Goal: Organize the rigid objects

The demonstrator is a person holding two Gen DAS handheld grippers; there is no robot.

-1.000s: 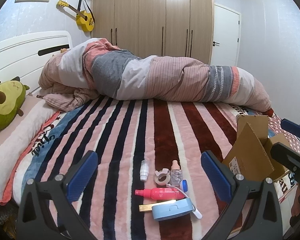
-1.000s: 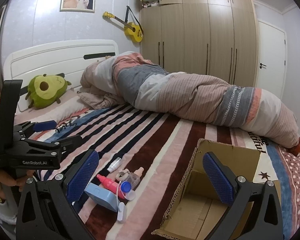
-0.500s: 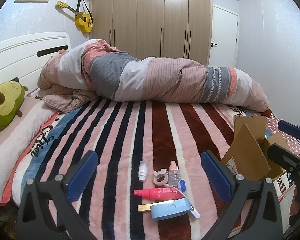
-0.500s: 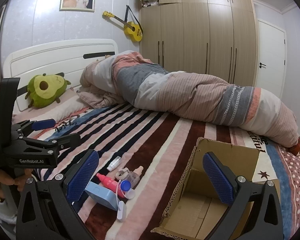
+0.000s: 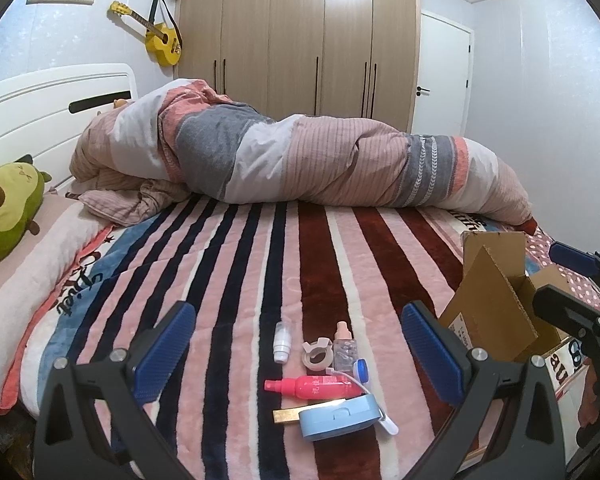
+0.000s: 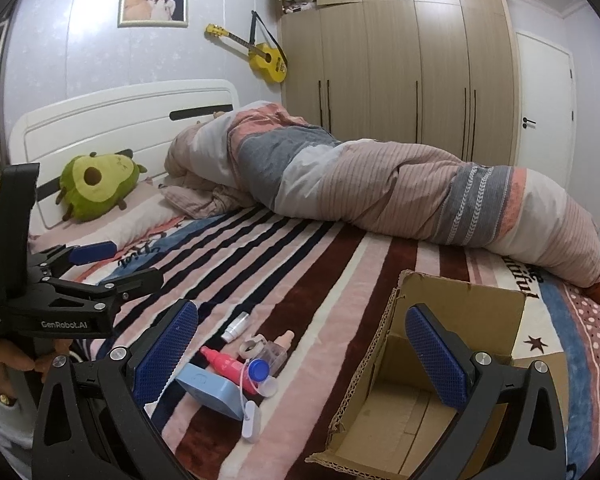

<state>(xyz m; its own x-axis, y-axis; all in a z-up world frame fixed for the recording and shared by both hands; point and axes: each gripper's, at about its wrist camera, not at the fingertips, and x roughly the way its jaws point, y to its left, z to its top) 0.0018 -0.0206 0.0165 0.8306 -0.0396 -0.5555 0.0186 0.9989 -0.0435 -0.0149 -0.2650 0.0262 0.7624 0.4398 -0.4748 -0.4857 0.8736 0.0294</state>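
A small pile lies on the striped blanket: a light blue case point(image 5: 338, 420), a pink spray bottle point(image 5: 314, 387), a tape roll point(image 5: 318, 356), a clear bottle with a peach cap point(image 5: 343, 346), a small white bottle point(image 5: 281, 342) and a gold bar point(image 5: 290, 415). My left gripper point(image 5: 300, 344) is open and empty, hovering just short of the pile. My right gripper point(image 6: 302, 350) is open and empty, between the pile point(image 6: 236, 364) and the open cardboard box point(image 6: 456, 364).
A rolled duvet point(image 5: 300, 160) lies across the far side of the bed. An avocado plush point(image 5: 6, 204) sits at the headboard on the left. The cardboard box point(image 5: 496, 312) stands at the bed's right edge. Wardrobes and a door line the back wall.
Both grippers have drifted slightly; the pile and box sit a little lower and nearer in view. Both stay open and empty. Nothing on the bed has moved.
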